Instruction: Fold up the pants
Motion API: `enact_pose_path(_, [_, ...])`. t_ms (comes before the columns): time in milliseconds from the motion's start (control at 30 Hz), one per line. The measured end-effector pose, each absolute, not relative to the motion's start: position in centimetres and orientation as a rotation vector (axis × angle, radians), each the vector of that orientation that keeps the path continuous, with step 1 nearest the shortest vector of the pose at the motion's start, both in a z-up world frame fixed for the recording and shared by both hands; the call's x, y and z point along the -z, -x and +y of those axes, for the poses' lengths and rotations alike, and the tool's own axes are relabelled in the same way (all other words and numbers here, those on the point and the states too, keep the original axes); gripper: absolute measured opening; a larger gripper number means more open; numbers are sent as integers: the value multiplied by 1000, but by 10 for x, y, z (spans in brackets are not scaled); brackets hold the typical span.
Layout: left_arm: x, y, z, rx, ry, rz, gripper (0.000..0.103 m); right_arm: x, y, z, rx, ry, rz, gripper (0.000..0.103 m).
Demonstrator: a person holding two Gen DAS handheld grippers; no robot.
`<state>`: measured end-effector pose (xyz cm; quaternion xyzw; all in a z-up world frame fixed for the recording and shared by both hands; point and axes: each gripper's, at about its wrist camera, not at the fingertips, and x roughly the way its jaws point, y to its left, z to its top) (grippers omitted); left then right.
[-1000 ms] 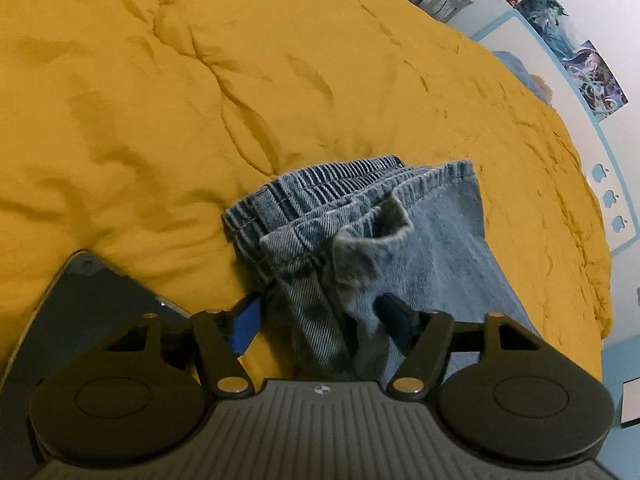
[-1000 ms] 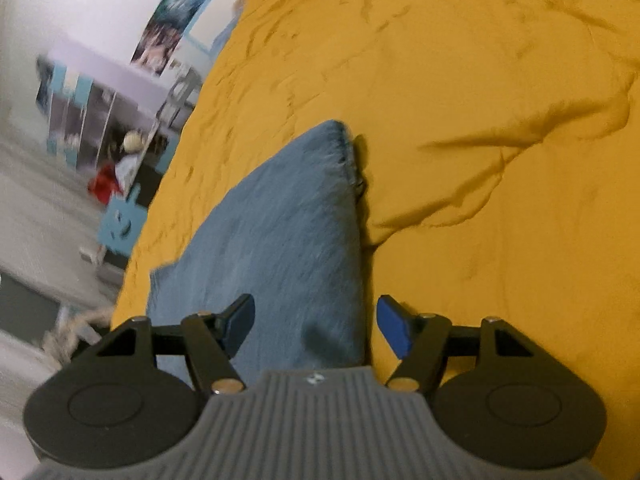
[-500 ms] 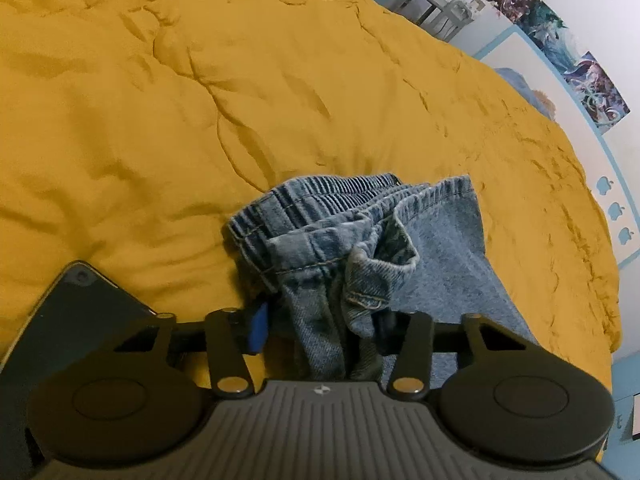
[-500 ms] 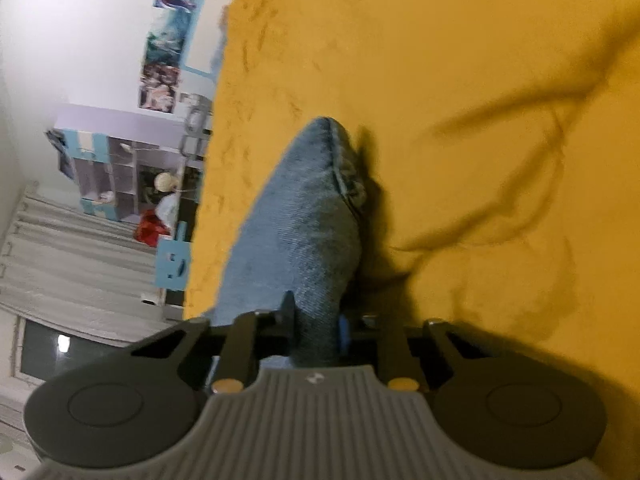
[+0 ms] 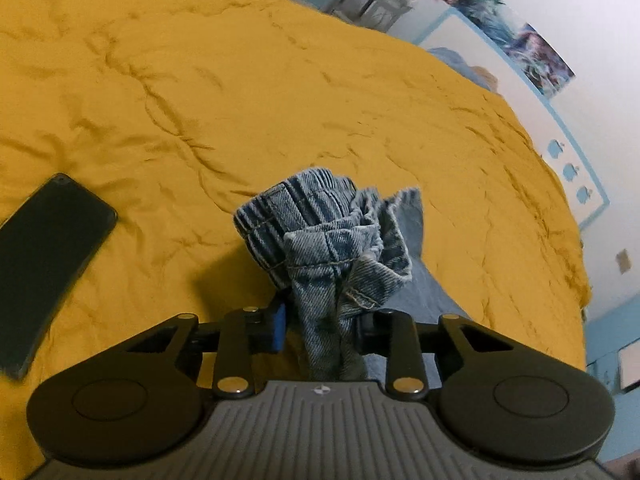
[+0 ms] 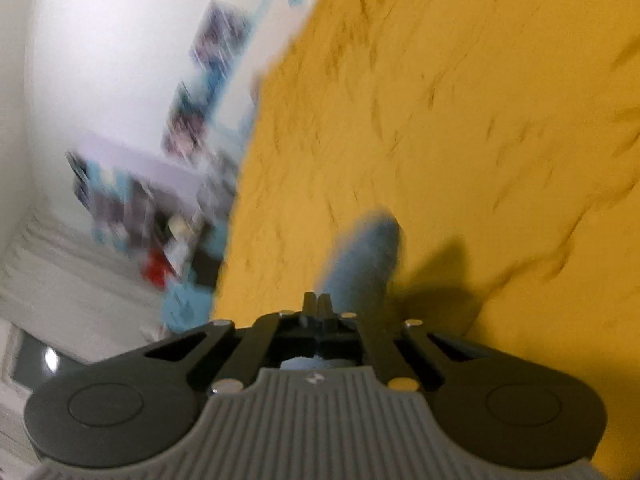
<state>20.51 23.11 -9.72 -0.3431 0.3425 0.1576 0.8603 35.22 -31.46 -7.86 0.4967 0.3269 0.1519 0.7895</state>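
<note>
Blue denim pants (image 5: pixel 328 248) hang bunched over a mustard-yellow bedspread (image 5: pixel 200 100). In the left wrist view my left gripper (image 5: pixel 324 326) is shut on the waistband end, which is lifted off the bed and crumpled between the blue pads. In the blurred right wrist view my right gripper (image 6: pixel 320 306) is shut on the other end of the pants (image 6: pixel 360 264), with the fingers pressed together and the cloth raised above the bedspread (image 6: pixel 460 140).
A black phone (image 5: pixel 44 256) lies flat on the bedspread at the left. The bed's edge runs along the right in the left wrist view, by a white wall with posters (image 5: pixel 520 48). Shelves and clutter (image 6: pixel 152 220) stand off the bed's left side.
Both grippers closed on the pants and lifted them off the bed. The waistband bunched up and rose. The right gripper is moving fast, so its view is blurred.
</note>
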Motion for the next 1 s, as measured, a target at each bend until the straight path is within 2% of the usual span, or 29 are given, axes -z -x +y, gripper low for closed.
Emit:
enact_pose_path(133, [99, -212, 234, -353, 686, 727, 33, 47, -317, -383, -248, -1044, 665, 0])
enact_pose_path(267, [106, -218, 250, -343, 745, 762, 33, 65, -304, -385, -278, -994, 758, 1])
enact_pose_path(300, [107, -216, 248, -337, 733, 766, 33, 76, -303, -378, -296, -1005, 779, 10])
enact_pose_path(333, [107, -216, 248, -331, 720, 765, 33, 90, -305, -369, -316, -1024, 801, 28])
enact_pose_path(400, [107, -212, 246, -320, 711, 761, 33, 119, -312, -351, -343, -1057, 840, 40])
enact_pose_path(567, [111, -207, 250, -308, 718, 758, 33, 189, -335, -307, -338, -1034, 968, 40])
enact_pose_path(767, [117, -210, 255, -293, 742, 759, 34, 224, -362, -285, -384, -1102, 981, 38])
enact_pose_path(800, [118, -209, 256, -292, 751, 759, 33, 228, -366, -283, -381, -1115, 978, 34])
enact_pose_path(833, [119, -209, 257, -290, 756, 758, 33, 231, -370, -280, -375, -1137, 973, 22])
enact_pose_path(900, [117, -208, 257, -286, 762, 761, 34, 238, -371, -278, -373, -1184, 960, 12])
enact_pose_path(1000, [108, -208, 254, -279, 765, 760, 33, 211, -370, -274, -366, -1171, 913, 7])
